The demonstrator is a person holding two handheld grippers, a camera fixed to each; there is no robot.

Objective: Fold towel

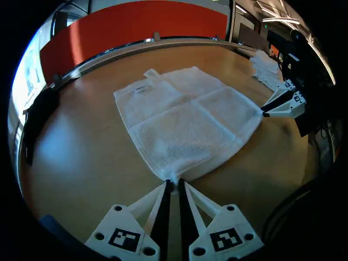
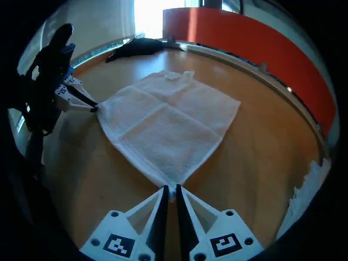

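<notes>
White towel lies flat on table; soft, light, limp. Fingers of left gripper and right gripper closed, apparently pinching adjacent corners. Sound holds; middle will sag when lifted.

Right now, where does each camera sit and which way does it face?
Left gripper view: on the left hand-held gripper, facing across the towel toward the red wall; own fingers pinch a corner.
Right gripper view: on the right hand-held gripper, facing the window; own fingers pinch another corner.
Shared: towel, table, red wall.
</notes>
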